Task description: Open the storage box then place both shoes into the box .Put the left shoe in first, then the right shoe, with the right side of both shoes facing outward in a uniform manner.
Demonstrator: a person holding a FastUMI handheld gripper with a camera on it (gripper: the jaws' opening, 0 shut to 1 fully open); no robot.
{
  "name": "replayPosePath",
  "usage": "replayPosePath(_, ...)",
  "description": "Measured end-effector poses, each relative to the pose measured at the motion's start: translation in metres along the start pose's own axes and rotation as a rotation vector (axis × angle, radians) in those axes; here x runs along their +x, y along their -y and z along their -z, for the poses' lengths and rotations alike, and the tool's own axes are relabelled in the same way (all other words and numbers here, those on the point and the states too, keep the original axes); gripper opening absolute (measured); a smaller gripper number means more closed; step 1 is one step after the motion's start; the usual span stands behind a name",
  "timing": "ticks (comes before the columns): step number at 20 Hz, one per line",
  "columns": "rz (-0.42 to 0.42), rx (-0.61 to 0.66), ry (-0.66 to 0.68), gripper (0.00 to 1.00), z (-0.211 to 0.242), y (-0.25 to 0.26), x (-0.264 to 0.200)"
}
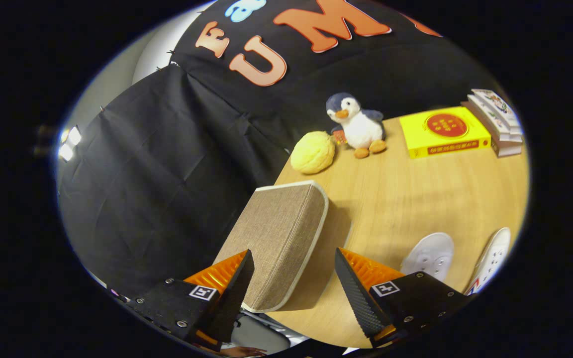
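Wooden table: gripper gapes wide around the storage box edge; a tilted approach could shove it off.

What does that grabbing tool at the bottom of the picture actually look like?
The gripper has two wedge-shaped fingers with ribbed, saw-toothed inner faces. Each sits on a dark blocky mount studded with small screws and carrying a square black-and-white marker tag. Its fingers stand open, either side of the fabric storage box.
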State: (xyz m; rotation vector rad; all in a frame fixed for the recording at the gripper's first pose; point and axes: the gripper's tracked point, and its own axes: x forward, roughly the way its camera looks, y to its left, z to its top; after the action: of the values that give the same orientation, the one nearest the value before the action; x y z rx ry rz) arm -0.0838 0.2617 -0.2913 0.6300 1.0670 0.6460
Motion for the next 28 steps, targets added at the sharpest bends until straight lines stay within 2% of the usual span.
replayPosePath(7, -0.125, 0.217, -0.128, 0.97, 0.032, 0.005, 0.06)
replayPosePath(12, -0.252, 0.399, -0.115, 0.97, 0.028, 0.0, 0.077)
replayPosePath(16, -0.291, 0.466, -0.096, 0.95, 0.022, 0.0, 0.073)
replayPosePath(19, -0.311, 0.488, -0.063, 0.77, 0.008, -0.003, 0.065)
replayPosePath(22, -0.304, 0.497, -0.066, 0.72, 0.006, 0.004, 0.06)
replayPosePath(24, -0.269, 0.505, -0.049, 0.59, 0.003, 0.013, 0.06)
replayPosePath(25, -0.233, 0.507, -0.03, 0.44, 0.0, 0.021, 0.062)
replayPosePath(26, -0.217, 0.515, -0.015, 0.37, -0.003, 0.023, 0.062)
replayPosePath(27, -0.22, 0.525, -0.011, 0.25, -0.005, 0.022, 0.063)
replayPosePath(28, -0.229, 0.531, -0.012, 0.23, -0.004, 0.02, 0.06)
